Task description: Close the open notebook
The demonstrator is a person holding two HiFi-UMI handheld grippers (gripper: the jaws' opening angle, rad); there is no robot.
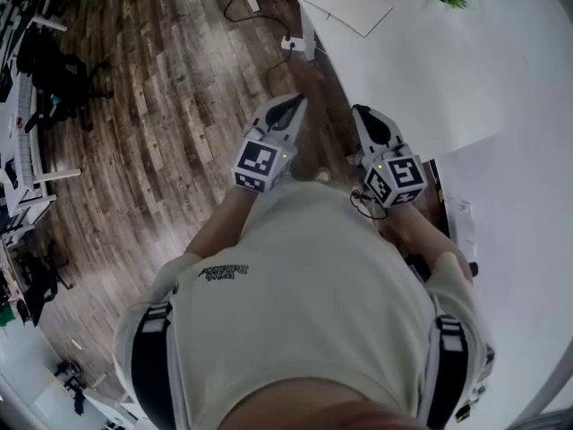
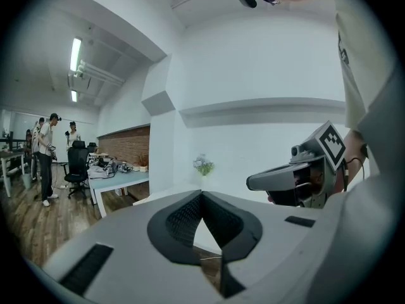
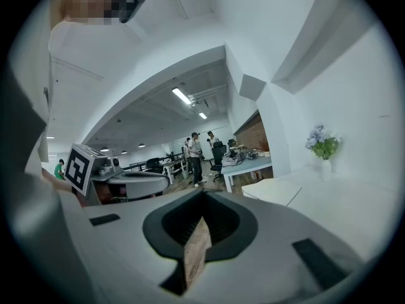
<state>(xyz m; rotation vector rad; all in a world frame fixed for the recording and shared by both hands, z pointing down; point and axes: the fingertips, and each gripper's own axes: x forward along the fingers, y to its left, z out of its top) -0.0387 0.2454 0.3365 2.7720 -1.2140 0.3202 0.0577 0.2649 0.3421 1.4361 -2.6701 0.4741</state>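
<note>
While both point slightly downward, the left hand-held gripper [image 1: 294,104] and right hand-held gripper [image 1: 362,112] are closed, empty.

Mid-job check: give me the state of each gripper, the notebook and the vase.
Left gripper: shut, empty, held in the air.
Right gripper: shut, empty, held in the air.
Notebook: flat on the white table, untouched; open or closed unclear.
Vase of flowers: upright.

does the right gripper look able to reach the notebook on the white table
Probably, though not from here: the right gripper, jaws shut, is held by the person's body, well short of the notebook at the corner of the table. Nothing stands between them.
</note>
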